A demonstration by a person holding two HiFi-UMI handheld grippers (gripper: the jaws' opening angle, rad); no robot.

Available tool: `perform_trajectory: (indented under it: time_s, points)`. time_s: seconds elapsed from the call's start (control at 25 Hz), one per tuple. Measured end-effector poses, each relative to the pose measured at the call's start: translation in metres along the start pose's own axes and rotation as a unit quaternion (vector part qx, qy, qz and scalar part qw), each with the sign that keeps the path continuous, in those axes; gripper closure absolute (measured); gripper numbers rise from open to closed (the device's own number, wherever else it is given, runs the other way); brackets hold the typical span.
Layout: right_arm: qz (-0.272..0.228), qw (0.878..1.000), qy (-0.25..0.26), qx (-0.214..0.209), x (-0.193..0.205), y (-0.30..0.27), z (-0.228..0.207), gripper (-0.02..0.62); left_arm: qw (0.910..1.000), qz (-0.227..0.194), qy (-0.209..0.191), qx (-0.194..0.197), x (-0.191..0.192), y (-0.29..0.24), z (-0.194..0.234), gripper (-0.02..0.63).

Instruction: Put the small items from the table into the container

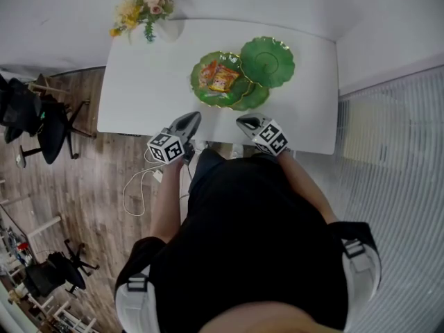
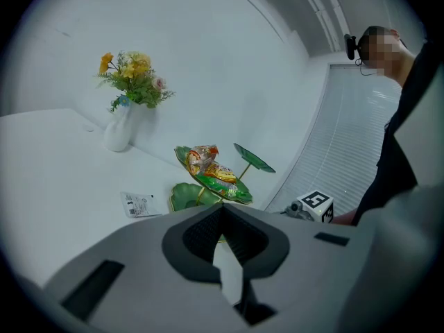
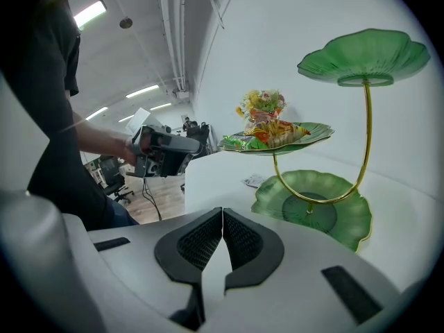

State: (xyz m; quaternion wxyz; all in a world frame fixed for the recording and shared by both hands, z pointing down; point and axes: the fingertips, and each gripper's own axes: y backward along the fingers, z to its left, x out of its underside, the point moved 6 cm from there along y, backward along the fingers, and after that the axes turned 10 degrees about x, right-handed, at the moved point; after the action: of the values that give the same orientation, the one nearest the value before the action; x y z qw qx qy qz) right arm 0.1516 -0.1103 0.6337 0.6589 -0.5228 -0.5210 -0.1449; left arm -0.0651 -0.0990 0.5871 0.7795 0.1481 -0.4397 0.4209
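White tabletop (image 2: 55, 172) holds a flat white paper sachet (image 2: 142, 203) just beside the green leaf-shaped tiered stand (image 2: 187, 194); it looks light and limp, so I'd pinch an edge, and my left gripper (image 2: 223, 208) and right gripper (image 3: 222, 212) are both closed, empty.

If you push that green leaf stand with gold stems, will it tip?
Probably wobbly: the green leaf-shaped tiered stand carries its plates on thin gold stems. Colourful snack packets sit high up, so it may tip easily.
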Motion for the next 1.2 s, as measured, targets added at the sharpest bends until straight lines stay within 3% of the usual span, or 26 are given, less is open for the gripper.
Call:
perform_trajectory:
  time_s: [0.84, 1.2]
  points:
    - [0.033, 0.999, 0.001, -0.012, 0.012, -0.008, 0.012, 0.571, 0.9995, 0.018, -0.01, -0.022, 0.001, 0.004, 0.015, 0.604]
    - [0.051, 0.999, -0.008, -0.003, 0.014, -0.021, 0.019, 0.572, 0.9889, 0.097, -0.061, -0.095, 0.003, 0.015, 0.052, 0.604]
